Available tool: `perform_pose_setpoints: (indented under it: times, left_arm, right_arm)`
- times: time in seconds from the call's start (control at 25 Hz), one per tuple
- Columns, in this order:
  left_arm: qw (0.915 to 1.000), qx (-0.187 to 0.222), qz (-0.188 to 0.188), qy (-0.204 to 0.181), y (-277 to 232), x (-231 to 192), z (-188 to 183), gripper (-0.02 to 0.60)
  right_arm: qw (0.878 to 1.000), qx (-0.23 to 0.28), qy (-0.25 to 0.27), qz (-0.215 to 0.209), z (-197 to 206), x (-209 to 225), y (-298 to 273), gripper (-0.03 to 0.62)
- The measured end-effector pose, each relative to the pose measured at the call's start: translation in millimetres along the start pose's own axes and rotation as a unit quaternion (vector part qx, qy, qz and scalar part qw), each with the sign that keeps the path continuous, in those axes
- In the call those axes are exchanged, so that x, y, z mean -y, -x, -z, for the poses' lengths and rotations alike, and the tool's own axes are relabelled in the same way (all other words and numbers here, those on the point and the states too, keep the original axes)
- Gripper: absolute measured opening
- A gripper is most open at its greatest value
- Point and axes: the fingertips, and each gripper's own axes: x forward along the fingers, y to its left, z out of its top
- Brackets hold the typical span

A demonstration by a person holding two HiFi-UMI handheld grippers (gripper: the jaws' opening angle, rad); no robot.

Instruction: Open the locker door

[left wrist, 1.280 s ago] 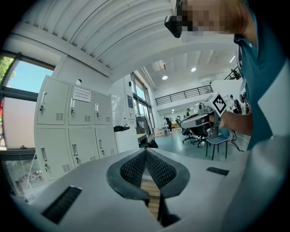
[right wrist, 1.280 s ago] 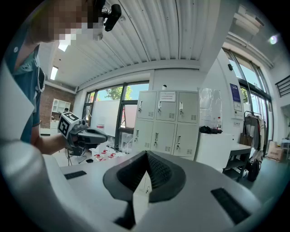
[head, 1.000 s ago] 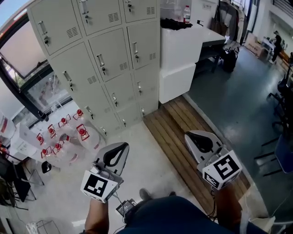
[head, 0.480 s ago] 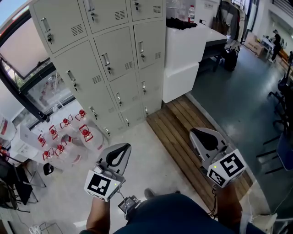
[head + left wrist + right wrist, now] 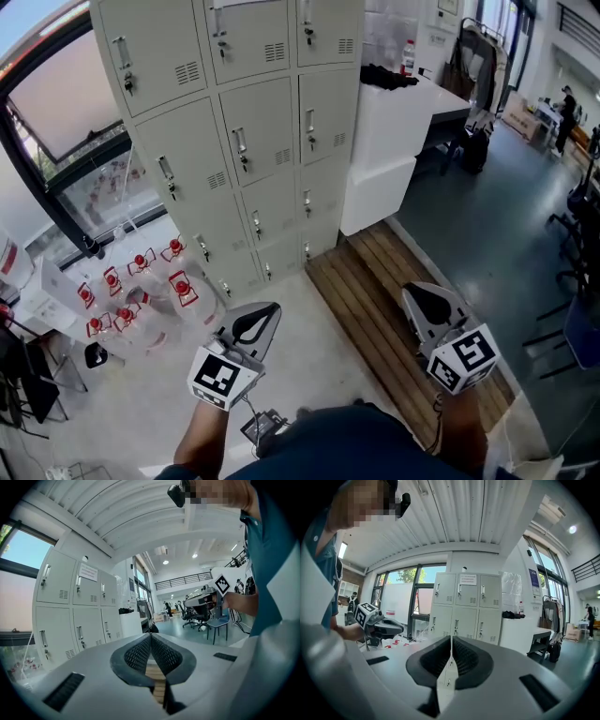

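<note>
Pale grey sheet steel makes up the lockers (image 5: 234,141), a bank of three columns standing ahead of the person on the floor (image 5: 309,347), every door shut; the task names no particular one, so the middle-column door (image 5: 267,122) at about mid height is a fair guess. Such a door should handle light and stiff, swinging on its hinges rather than flexing. Its small upright handle (image 5: 241,147) sits near the left edge with what looks like a lock just below, so the hinges are probably on the right, and the pull should come outward and round to the right. That handle looks smooth and narrow, likely slippery to pinch; clamping across its upright bar, or hooking one jaw behind it, seems the surest hold; whether the latch is locked cannot be told. The left tool (image 5: 151,641) has its jaws pressed together on nothing; the right tool (image 5: 451,648) likewise, ribbed pads meeting with nothing between. Both hang low before the person, well apart from the lockers; either would need to open before taking the handle.
</note>
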Motion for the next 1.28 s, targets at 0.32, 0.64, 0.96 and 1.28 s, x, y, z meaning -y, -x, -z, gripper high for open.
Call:
perform_pose_setpoints:
  times: [0.32, 0.64, 0.96, 1.28]
  left_arm:
    - [0.9997, -0.011, -0.017, -0.012, -6.0, -33.2, -2.7, 0.017]
    - [0.9976, -0.028, -0.064, -0.002, -47.2, -58.2, -7.0, 0.017]
    - [0.9942, -0.041, -0.098, -0.015, -111.9, -90.2, -16.3, 0.017]
    - [0.9897, -0.054, -0.131, -0.016, -162.9, -110.2, -22.2, 0.017]
  right_arm:
    - [1.0, -0.006, -0.002, 0.002, -4.5, 19.7, -35.1, 0.037]
    - [0.999, 0.0, -0.007, -0.05, -7.6, 67.1, -94.7, 0.038]
    - [0.995, 0.008, -0.005, -0.096, -8.5, 131.5, -156.6, 0.038]
    - [0.992, 0.004, -0.006, -0.126, -8.3, 186.1, -198.2, 0.038]
